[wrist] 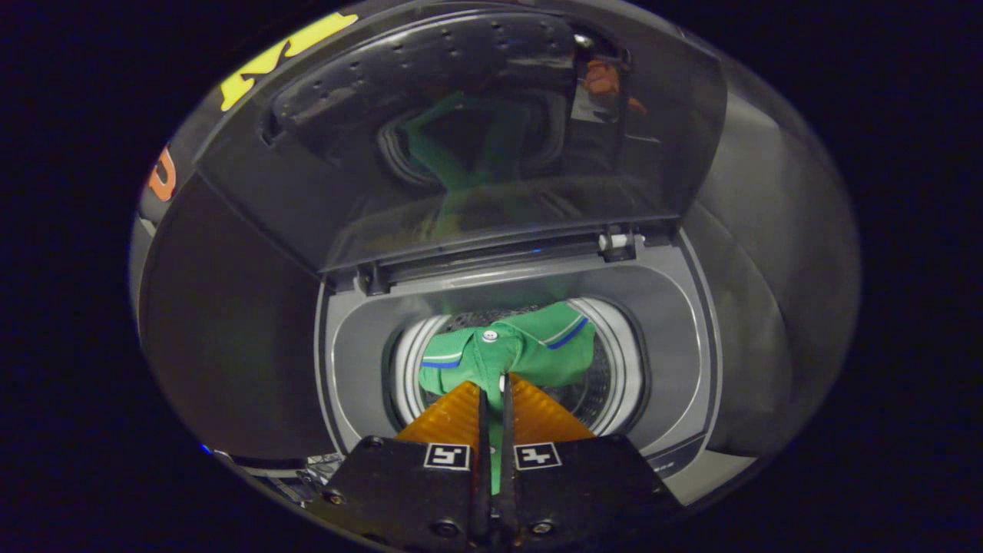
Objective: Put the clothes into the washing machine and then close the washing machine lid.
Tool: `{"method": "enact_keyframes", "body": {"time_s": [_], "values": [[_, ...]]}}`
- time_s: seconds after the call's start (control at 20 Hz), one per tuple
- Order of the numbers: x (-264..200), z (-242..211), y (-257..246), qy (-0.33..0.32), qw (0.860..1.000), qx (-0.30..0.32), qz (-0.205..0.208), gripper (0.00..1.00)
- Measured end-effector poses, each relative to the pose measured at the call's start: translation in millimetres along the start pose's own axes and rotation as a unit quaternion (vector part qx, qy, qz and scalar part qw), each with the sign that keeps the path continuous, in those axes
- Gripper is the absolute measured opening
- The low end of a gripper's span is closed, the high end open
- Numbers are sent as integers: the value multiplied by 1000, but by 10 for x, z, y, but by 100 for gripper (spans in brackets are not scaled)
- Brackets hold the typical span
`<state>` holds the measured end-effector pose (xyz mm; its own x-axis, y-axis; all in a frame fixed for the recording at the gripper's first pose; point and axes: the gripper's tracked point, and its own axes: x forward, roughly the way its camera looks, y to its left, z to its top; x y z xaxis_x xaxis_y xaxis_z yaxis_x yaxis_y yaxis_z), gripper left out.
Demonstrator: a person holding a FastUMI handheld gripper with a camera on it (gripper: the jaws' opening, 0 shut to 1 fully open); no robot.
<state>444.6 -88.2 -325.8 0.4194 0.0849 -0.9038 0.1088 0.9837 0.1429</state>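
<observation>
Green shirt (530,349) pinched in claw (493,388).

One washing machine (676,322), top-loading. One lid (476,146), raised upright behind the opening. Two hinge brackets along the lid's lower edge, one toward each end. One round drum (614,361) in the opening.

One garment (514,349), green, hanging over the drum mouth; two striped trim bands on it, one on each side. Two white buttons on its placket, though the lower one sits right at the fingertips and is hard to make out.

One gripper (493,384), two fingers, closed tight together on the garment's fabric. Two square markers on the gripper body, one per finger. One green reflection of the garment in the lid's glossy underside.
</observation>
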Motion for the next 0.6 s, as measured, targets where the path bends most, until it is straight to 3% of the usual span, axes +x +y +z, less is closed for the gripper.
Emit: {"method": "enact_keyframes", "body": {"time_s": [0.35,0.45,0.6], "values": [[16,-78,-58,14,1000,-14,1,14],[-85,-18,-59,3,999,-36,1,33],[-275,227,14,-42,996,-83,11,46]]}}
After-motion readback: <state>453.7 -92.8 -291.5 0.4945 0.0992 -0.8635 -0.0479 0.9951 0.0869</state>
